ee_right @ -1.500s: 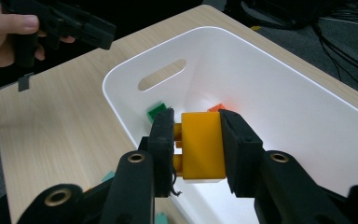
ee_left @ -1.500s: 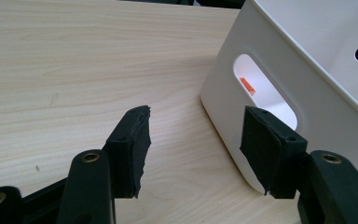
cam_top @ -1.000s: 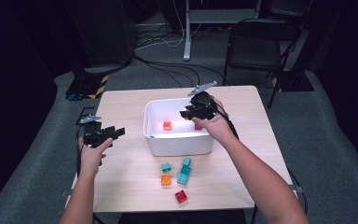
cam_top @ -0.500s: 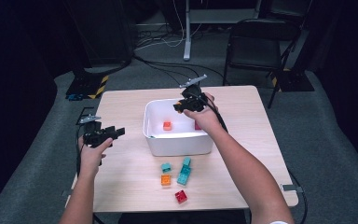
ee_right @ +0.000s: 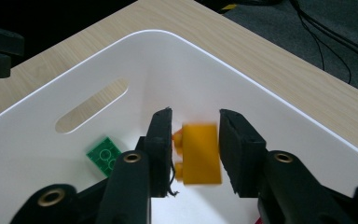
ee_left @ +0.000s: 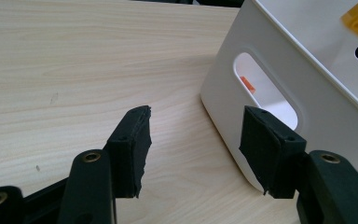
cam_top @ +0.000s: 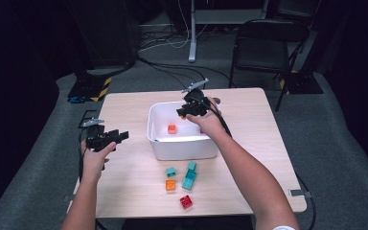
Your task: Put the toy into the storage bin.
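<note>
My right gripper [ee_right: 196, 140] hangs over the far side of the white bin [cam_top: 182, 148], seen from above as the right gripper [cam_top: 184, 111]. Its jaws have just been opening. A yellow brick [ee_right: 199, 154] sits blurred and tilted between them, loose from the pads. A green brick [ee_right: 104, 154] lies flat on the bin floor, and an orange brick [cam_top: 172, 129] lies there too. My left gripper [ee_left: 193, 140] is open and empty, just off the bin's left wall [ee_left: 307, 107]; from above the left gripper [cam_top: 120, 136] hovers over the table's left part.
In front of the bin, several loose bricks lie on the wooden table [cam_top: 249, 172]: a small teal one [cam_top: 171, 171], a longer teal one [cam_top: 189, 176], an orange one [cam_top: 170, 184] and a red one [cam_top: 186, 201]. A black chair [cam_top: 263, 48] stands beyond the table.
The right hand has shifted left over the bin, toward its far side. The left hand has stayed put.
</note>
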{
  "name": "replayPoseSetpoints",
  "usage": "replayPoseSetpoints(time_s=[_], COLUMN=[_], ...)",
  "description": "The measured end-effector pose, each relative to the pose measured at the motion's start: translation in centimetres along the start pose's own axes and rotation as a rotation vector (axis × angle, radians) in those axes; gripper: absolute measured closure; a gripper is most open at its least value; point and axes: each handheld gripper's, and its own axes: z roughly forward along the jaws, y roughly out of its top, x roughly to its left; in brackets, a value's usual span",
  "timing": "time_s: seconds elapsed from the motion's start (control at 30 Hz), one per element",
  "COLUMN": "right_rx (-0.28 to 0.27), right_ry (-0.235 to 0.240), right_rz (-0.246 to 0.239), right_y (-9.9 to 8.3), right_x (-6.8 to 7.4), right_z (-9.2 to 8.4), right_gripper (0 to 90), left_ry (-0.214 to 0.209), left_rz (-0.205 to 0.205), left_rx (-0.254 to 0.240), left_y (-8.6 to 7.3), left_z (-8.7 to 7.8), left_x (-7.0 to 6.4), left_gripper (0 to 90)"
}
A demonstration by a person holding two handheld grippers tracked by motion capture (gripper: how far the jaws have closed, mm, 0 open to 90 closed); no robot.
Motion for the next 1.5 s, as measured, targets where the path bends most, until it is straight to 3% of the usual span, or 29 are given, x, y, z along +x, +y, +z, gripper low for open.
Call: replayPoseSetpoints(time_s=[0.13,0.3,0.43,0.6,0.7,0.97,1.1,1.2,1.5], right_rx=[-0.012,-0.027,-0.077,-0.104,-0.108,-0.137,-0.156,-0.166,-0.155], right_ry=[-0.001,-0.004,-0.002,-0.004,-0.039,-0.028,0.0,0.004,0.012], right_rz=[0.003,-0.037,-0.048,-0.06,-0.08,-0.097,-0.088,-0.084,-0.086], right_y=[0.0,-0.2,-0.9,-2.4,-3.3,-5.4,-6.3,-7.0,-8.2], right_x=[0.2,0.7,1.5,2.5,3.3,4.5,4.9,5.0,4.9], right_z=[-0.6,-1.7,-3.4,-5.2,-6.3,-9.1,-10.1,-10.6,-11.2], right_gripper=[58.5,51.8,48.8,48.1,48.1,47.8,47.6,47.0,44.3], left_ry=[0.0,-0.002,-0.007,-0.021,-0.032,-0.054,-0.055,-0.078,-0.142], left_rz=[0.005,0.023,0.043,0.079,0.09,0.12,0.161,0.162,0.256], left_rx=[0.004,-0.001,0.008,0.015,0.011,0.021,0.021,0.01,0.035], left_y=[0.0,0.1,0.1,0.3,0.5,1.4,1.5,1.1,-0.6], left_z=[0.0,0.0,0.0,-0.1,-0.2,-0.1,-0.7,-1.3,-1.9], left_x=[-0.2,-0.7,-1.3,-2.4,-3.3,-5.1,-5.7,-6.2,-9.1], left_gripper=[41.6,41.0,41.0,43.2,43.6,45.4,46.0,46.6,49.5])
